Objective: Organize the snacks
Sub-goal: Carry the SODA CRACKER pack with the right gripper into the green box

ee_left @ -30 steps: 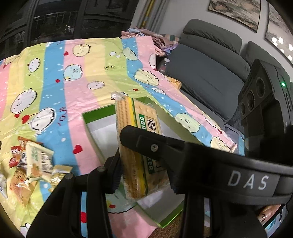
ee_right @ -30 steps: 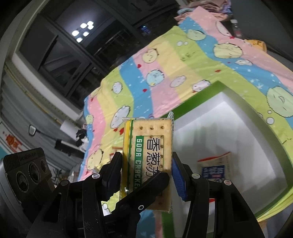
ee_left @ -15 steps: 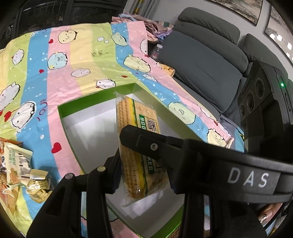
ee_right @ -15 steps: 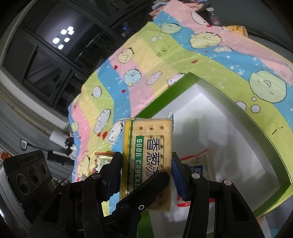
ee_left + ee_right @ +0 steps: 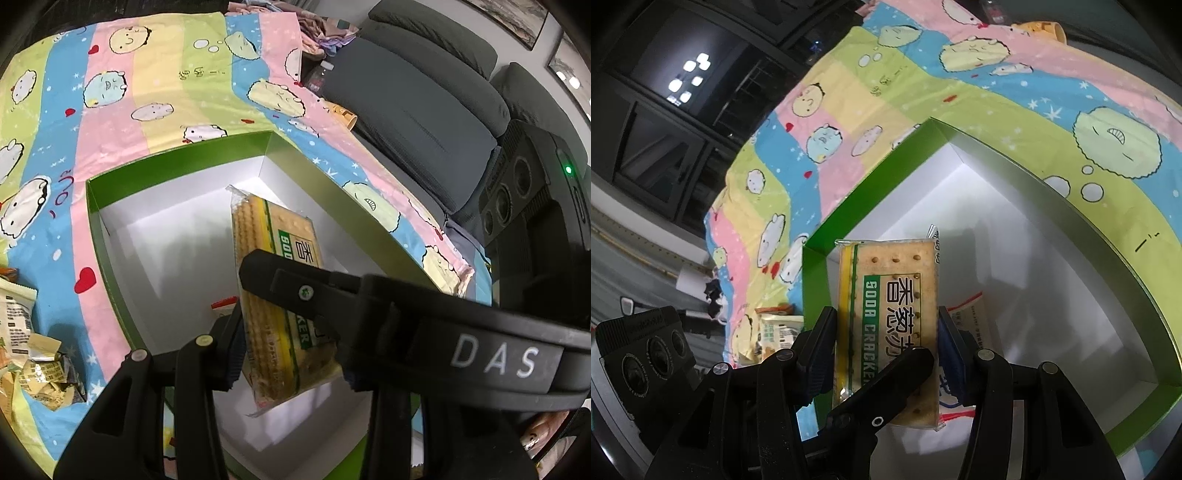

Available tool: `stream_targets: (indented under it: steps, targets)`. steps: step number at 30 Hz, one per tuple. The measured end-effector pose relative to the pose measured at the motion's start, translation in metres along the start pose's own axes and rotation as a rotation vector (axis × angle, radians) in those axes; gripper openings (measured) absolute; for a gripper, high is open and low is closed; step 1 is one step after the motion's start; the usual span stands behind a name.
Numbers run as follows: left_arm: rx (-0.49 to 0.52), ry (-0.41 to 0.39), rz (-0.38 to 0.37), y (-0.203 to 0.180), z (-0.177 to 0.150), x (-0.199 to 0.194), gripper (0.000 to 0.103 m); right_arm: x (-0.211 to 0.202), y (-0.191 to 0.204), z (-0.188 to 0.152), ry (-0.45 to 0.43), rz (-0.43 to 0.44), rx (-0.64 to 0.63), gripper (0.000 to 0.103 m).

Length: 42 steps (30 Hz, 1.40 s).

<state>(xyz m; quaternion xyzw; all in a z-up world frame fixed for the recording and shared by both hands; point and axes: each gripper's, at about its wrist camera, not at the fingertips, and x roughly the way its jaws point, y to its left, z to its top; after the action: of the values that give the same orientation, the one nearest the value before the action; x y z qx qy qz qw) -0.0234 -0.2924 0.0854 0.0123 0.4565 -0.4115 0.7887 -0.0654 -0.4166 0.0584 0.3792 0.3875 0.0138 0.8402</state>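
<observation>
Both tools pinch the same pack of crackers (image 5: pixel 888 325). In the right wrist view, the right tool (image 5: pixel 886 347) squeezes the pack by its two long edges, low in the middle of the frame. The left tool (image 5: pixel 284 332) comes in across it, and in the left wrist view its pads press on the pack's flat faces near the bottom middle.

What has changed: the pack has come down and in. A second ago it hung over the near edge of the green box (image 5: pixel 177 162), with a lot of striped cloth (image 5: pixel 110 85) showing around it. Now the box's white floor fills the space behind the pack in both views. The grip looks the same as before.

So the pack is now over the box, ready to go in. I think it has not touched the floor yet, but the view is too bent to be sure. Another snack bag (image 5: pixel 967 314) already lies in the box, right behind the pack. More snacks (image 5: pixel 26 332) wait on the cloth at the left edge.
</observation>
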Motion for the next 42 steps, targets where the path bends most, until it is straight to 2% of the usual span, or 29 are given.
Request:
stream_targets:
  steps: [21,42]
  targets:
    - [-0.019,0.048,0.012,0.001,0.001,0.021,0.040,0.010,-0.018,0.002,0.028,-0.012,0.070,0.055]
    - [-0.047,0.059,0.102,0.012,-0.011,0.021,0.039,0.031,-0.016,0.000,0.089,-0.017,0.066,0.055]
